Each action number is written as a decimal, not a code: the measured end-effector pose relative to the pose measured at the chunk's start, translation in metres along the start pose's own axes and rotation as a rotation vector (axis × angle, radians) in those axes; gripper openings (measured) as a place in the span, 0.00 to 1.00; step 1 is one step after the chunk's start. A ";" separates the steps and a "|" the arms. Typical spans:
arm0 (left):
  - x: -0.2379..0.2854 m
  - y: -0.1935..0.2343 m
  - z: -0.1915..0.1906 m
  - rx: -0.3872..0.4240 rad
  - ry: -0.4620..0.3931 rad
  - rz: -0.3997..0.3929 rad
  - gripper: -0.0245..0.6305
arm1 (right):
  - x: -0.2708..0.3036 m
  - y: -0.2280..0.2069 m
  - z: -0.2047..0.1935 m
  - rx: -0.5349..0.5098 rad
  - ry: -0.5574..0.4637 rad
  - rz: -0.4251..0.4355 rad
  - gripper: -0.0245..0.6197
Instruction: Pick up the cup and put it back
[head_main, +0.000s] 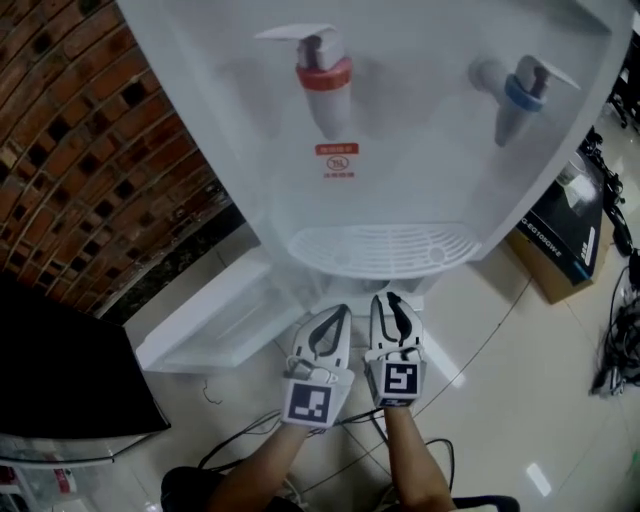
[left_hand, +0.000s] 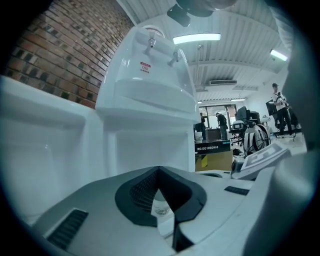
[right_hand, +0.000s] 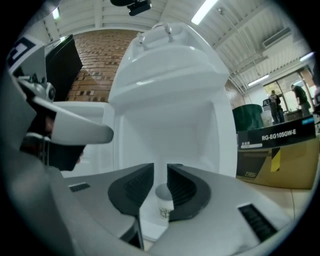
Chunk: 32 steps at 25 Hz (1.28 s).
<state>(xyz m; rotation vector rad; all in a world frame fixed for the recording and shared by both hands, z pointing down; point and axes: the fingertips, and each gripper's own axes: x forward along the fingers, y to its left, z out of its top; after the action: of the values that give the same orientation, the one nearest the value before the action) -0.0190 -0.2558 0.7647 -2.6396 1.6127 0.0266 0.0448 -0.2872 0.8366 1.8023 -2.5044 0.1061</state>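
A person is holding two tools at the foot of a white water dispenser (head_main: 400, 130), low in the head view. The left tool (head_main: 343, 312) is showing its tips together. The right tool (head_main: 392, 298) is standing a narrow slit apart, gripping nothing. The paper cup (right_hand: 164, 199) is standing upright in the dispenser's lower recess, bottom centre of both gripper views. It is missing from the head view, apparently hidden under the drip tray (head_main: 385, 250). Any push forward is risking a knock, since that slit looks too narrow for the light cup.

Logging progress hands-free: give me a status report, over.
Left hand-held gripper shut, empty. Right hand-held gripper narrowly open, empty. Cup upright inside dispenser cabinet, ungripped. Nothing blocking it.
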 end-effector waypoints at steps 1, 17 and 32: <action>0.000 0.000 0.006 -0.004 -0.007 0.000 0.03 | -0.007 0.002 0.011 -0.007 -0.009 -0.002 0.15; -0.033 -0.013 0.165 0.034 -0.102 -0.041 0.03 | -0.081 0.044 0.214 -0.045 -0.072 0.039 0.05; -0.075 -0.005 0.466 0.093 -0.096 -0.005 0.03 | -0.140 0.094 0.499 -0.049 -0.015 0.141 0.05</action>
<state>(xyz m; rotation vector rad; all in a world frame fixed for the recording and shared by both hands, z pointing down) -0.0443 -0.1636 0.3027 -2.5325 1.5388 0.0745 -0.0014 -0.1689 0.3254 1.6139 -2.6183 0.0374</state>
